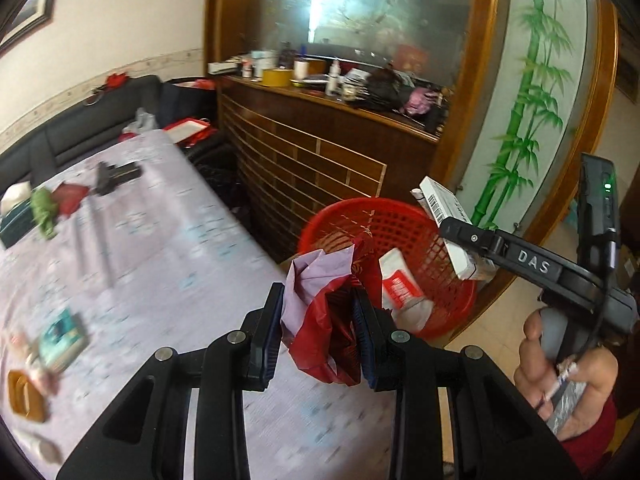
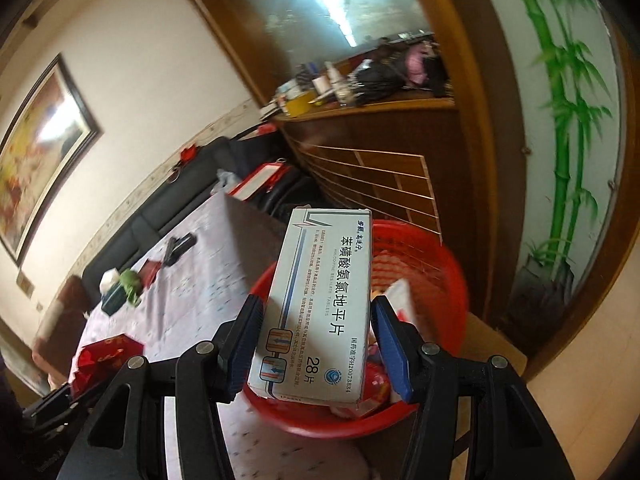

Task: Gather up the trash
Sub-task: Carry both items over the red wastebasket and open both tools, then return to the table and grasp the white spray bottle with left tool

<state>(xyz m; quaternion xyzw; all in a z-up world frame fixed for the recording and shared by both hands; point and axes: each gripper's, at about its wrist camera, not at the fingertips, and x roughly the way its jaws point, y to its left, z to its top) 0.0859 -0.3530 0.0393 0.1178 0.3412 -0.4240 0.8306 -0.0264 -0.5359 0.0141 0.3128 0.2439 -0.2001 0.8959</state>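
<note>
My left gripper (image 1: 318,322) is shut on a crumpled red and lilac wrapper (image 1: 324,308), held at the table's edge just short of the red mesh trash basket (image 1: 400,216). My right gripper (image 2: 318,344) is shut on a white medicine box (image 2: 320,304) and holds it over the red basket (image 2: 432,264). In the left wrist view the right gripper (image 1: 464,240) with the box (image 1: 444,208) hangs over the basket's right rim. A white and red packet (image 1: 400,288) lies inside the basket.
The table with a lilac cloth (image 1: 160,264) carries a green toy (image 1: 44,210), a red packet (image 1: 70,196), a black tool (image 1: 114,176), a teal box (image 1: 62,336) and an orange item (image 1: 26,396). A wooden cabinet (image 1: 320,152) stands behind the basket. A dark sofa (image 1: 80,128) lies beyond the table.
</note>
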